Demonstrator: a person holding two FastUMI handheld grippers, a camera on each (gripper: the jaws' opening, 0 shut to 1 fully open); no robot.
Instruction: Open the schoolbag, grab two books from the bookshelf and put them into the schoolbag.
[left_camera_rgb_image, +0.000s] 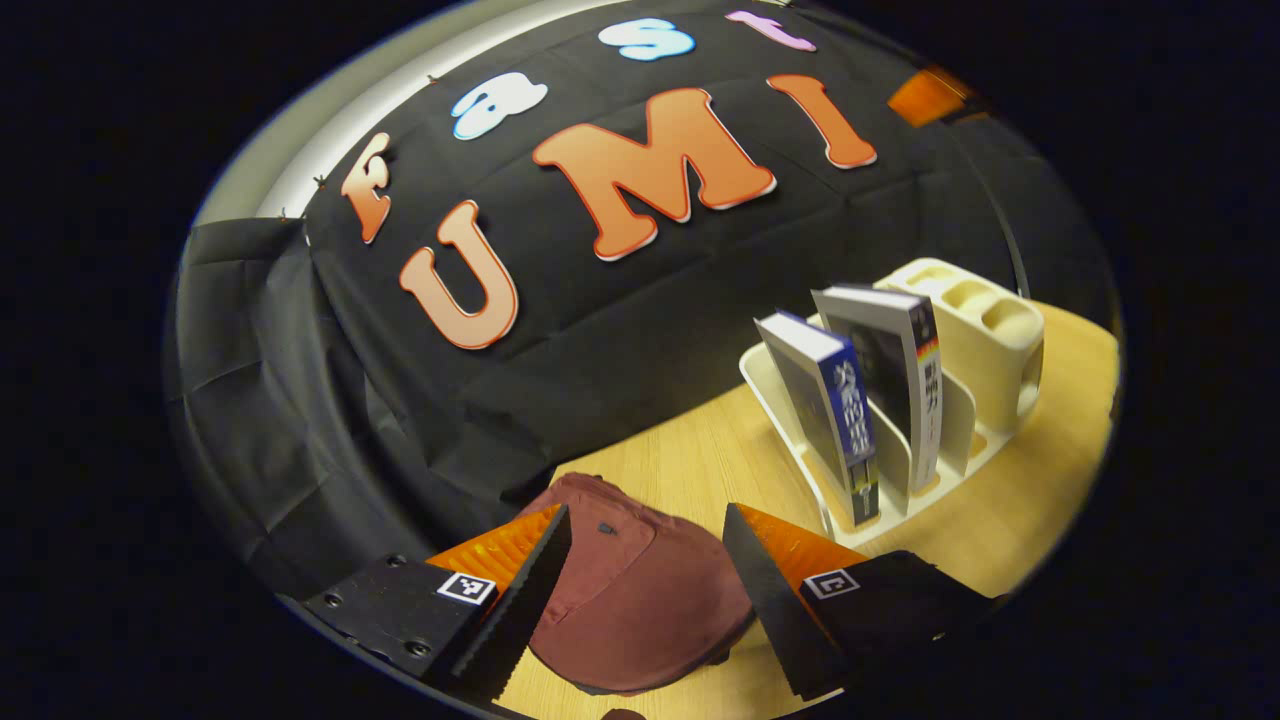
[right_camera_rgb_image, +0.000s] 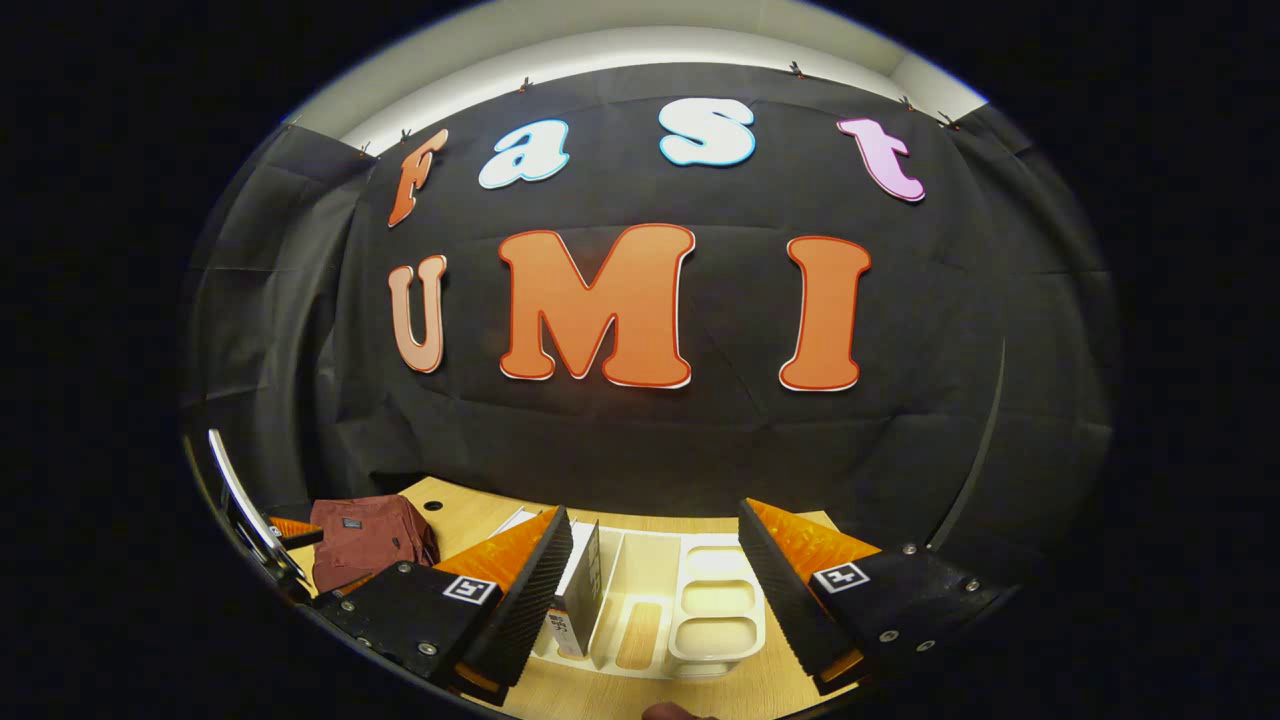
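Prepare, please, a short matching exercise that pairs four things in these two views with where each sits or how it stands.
Things:
1. schoolbag
2. blue-spined book
3. left tongs
4. cup-holder section

Places or states:
A. open, with nothing held
B. far end of the bookshelf, beyond both books
C. lying closed on the wooden table, just ahead of the left tongs
D. standing in the shelf slot nearest the bag

Pairs: 1-C, 2-D, 3-A, 4-B

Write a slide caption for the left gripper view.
Open left gripper over the maroon schoolbag, two books upright in the white bookshelf.
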